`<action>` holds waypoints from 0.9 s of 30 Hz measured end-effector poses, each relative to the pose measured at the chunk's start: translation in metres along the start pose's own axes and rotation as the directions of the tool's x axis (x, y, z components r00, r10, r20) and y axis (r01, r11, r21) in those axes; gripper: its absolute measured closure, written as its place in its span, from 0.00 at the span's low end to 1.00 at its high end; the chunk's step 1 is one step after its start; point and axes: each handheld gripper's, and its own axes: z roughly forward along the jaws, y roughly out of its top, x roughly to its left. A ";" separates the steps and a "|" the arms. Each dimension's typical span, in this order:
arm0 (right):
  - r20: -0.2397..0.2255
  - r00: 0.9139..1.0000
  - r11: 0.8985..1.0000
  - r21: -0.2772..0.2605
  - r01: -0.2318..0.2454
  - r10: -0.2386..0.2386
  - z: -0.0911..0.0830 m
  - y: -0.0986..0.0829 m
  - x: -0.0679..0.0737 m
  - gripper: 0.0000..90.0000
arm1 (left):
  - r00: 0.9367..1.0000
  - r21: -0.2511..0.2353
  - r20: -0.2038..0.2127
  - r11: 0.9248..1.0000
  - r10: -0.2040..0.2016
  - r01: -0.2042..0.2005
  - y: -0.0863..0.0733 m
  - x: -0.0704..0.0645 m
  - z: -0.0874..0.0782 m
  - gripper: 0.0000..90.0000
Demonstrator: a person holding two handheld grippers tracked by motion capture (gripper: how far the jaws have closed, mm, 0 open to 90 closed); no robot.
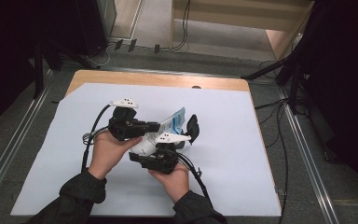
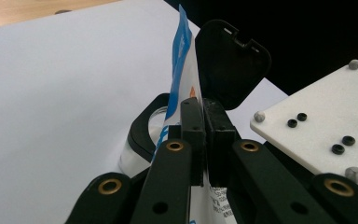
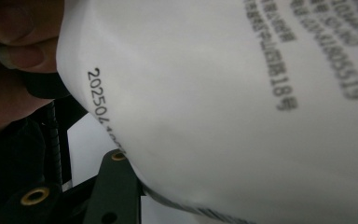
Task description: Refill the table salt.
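A white and blue pouch (image 1: 175,119) is held tilted over a small clear jar (image 1: 181,142) in the middle of the table. The jar's black flip lid (image 1: 192,128) stands open. My left gripper (image 1: 156,126) is shut on the pouch's upper edge (image 2: 184,60), directly above the jar's black rim (image 2: 142,135), with the lid (image 2: 230,65) behind it. My right gripper (image 1: 142,151) is at the pouch's lower end. There the pouch's printed white back (image 3: 237,116) lies against the camera and hides the fingertips. The jaws appear closed around the pouch's thick bottom.
A white sheet (image 1: 223,186) covers most of the wooden table (image 1: 168,79). The right gripper's white plate (image 2: 317,126) sits close beside the left jaws. The left hand (image 3: 9,56) is near the pouch. Black stands and cables ring the table.
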 end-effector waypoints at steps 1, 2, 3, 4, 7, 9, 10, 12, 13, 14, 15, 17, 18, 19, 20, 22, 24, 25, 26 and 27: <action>-0.001 1.000 1.000 0.001 -0.002 0.002 0.000 0.000 0.000 0.66 | 1.000 -0.001 0.001 1.000 -0.002 0.002 0.000 0.000 0.001 1.00; -0.002 1.000 1.000 0.001 -0.007 0.007 0.000 0.000 0.000 0.66 | 1.000 -0.001 0.003 1.000 -0.004 0.004 0.000 0.000 0.001 1.00; -0.001 1.000 1.000 0.001 -0.009 0.009 0.000 0.000 0.000 0.67 | 1.000 -0.001 0.004 1.000 -0.003 0.003 0.000 0.000 0.001 1.00; -0.002 1.000 1.000 0.001 -0.008 0.008 0.000 0.000 0.000 0.67 | 1.000 -0.002 0.004 1.000 -0.003 0.003 0.000 0.000 0.001 1.00; -0.002 1.000 1.000 -0.001 -0.008 0.008 -0.001 0.000 0.000 0.67 | 1.000 -0.003 0.004 1.000 -0.003 0.003 0.000 -0.001 0.000 0.99; -0.002 1.000 1.000 0.001 -0.006 0.006 -0.001 0.000 0.000 0.67 | 1.000 -0.002 0.006 1.000 -0.004 0.004 0.000 -0.001 0.001 0.99; -0.002 1.000 1.000 0.001 -0.009 0.009 -0.001 0.000 0.000 0.67 | 1.000 -0.002 0.006 1.000 -0.005 0.005 0.000 -0.001 0.001 0.99; -0.002 1.000 1.000 0.002 -0.010 0.010 -0.001 0.000 0.000 0.67 | 1.000 0.000 0.008 1.000 -0.006 0.006 0.000 0.000 0.001 0.99; -0.002 1.000 1.000 0.002 -0.010 0.010 -0.001 0.000 0.000 0.67 | 1.000 0.001 0.009 1.000 -0.006 0.006 0.000 0.000 0.001 0.99; -0.002 1.000 1.000 0.003 -0.009 0.009 -0.001 0.000 0.000 0.67 | 1.000 0.002 0.010 1.000 -0.006 0.006 0.000 0.000 0.001 0.99; -0.001 1.000 1.000 0.003 -0.010 0.010 -0.001 0.000 -0.001 0.67 | 1.000 0.003 0.010 1.000 -0.007 0.007 0.000 0.000 0.001 0.99; -0.006 1.000 1.000 -0.003 -0.018 0.018 -0.002 0.001 -0.001 0.67 | 1.000 0.003 0.008 1.000 -0.009 0.008 0.000 -0.001 0.001 0.98; -0.007 1.000 1.000 -0.003 -0.021 0.021 -0.002 0.001 -0.002 0.67 | 1.000 0.004 0.009 1.000 -0.008 0.008 0.000 -0.001 0.001 0.98; -0.007 1.000 1.000 -0.004 -0.023 0.022 -0.002 0.001 -0.002 0.67 | 1.000 0.004 0.009 1.000 -0.008 0.008 0.000 -0.001 0.001 0.98; -0.008 1.000 1.000 -0.005 -0.023 0.023 -0.002 0.001 -0.002 0.67 | 1.000 0.004 0.009 1.000 -0.007 0.007 0.000 -0.001 0.001 0.98; -0.008 1.000 1.000 -0.006 -0.025 0.025 -0.003 0.001 -0.002 0.67 | 1.000 0.005 0.009 1.000 -0.005 0.005 0.000 -0.001 0.001 0.98; -0.008 1.000 1.000 -0.006 -0.024 0.024 -0.003 0.001 -0.002 0.67 | 1.000 0.006 0.009 1.000 -0.004 0.003 0.000 -0.001 0.001 0.98; -0.009 1.000 1.000 -0.006 -0.023 0.022 -0.003 0.001 -0.002 0.67 | 1.000 0.004 0.006 1.000 -0.005 0.005 0.000 -0.002 0.001 0.98; -0.010 1.000 1.000 -0.008 -0.023 0.023 -0.003 0.001 -0.002 0.67 | 1.000 0.003 0.008 1.000 -0.005 0.005 0.000 -0.002 0.000 0.98; -0.011 1.000 1.000 -0.009 -0.024 0.024 -0.003 0.001 -0.002 0.67 | 1.000 0.003 0.010 1.000 -0.005 0.005 0.000 -0.002 0.000 0.98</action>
